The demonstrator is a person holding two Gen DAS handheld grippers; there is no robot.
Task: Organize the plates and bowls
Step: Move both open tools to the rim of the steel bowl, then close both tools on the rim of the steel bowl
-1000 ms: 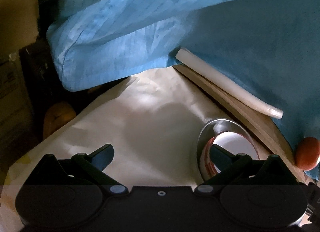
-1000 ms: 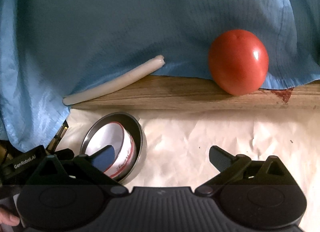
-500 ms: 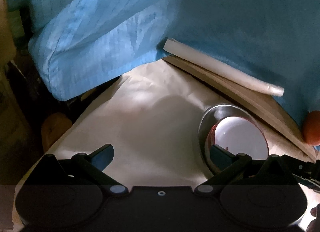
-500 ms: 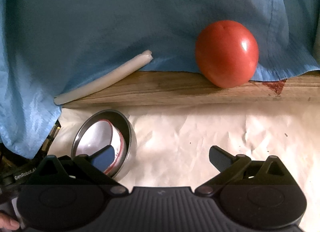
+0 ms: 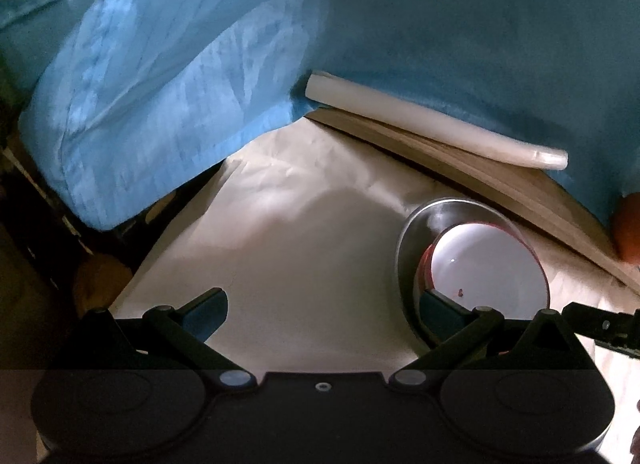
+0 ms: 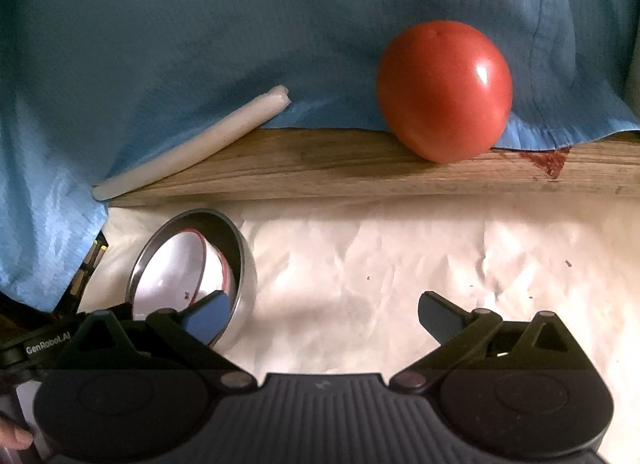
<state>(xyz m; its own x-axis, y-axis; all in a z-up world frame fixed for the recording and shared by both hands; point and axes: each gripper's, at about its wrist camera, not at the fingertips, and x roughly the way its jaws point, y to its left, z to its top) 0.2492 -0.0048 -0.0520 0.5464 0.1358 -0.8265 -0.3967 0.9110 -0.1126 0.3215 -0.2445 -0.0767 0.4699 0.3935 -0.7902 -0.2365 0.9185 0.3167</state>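
Note:
A steel bowl (image 5: 416, 232) (image 6: 240, 260) rests on the paper-covered table with a white, red-rimmed bowl (image 5: 488, 268) (image 6: 176, 264) nested inside it. My left gripper (image 5: 322, 310) is open, and its right fingertip overlaps the near rim of the bowls in the left wrist view. My right gripper (image 6: 322, 310) is open too, its left fingertip in front of the steel bowl's near side. A white plate (image 5: 432, 124) (image 6: 192, 144) lies on the wooden board, half under blue cloth.
A red tomato (image 6: 444, 90) sits on the wooden board (image 6: 360, 172) against the blue cloth (image 6: 200, 24). Cream paper (image 5: 304, 232) covers the table. Dark clutter lies beyond the table's left edge (image 5: 48, 224). Bare paper stretches right of the bowls.
Both grippers have drawn back and shifted slightly, so the bowls sit a little further from the fingers. The left view has swung right. Both stay open.

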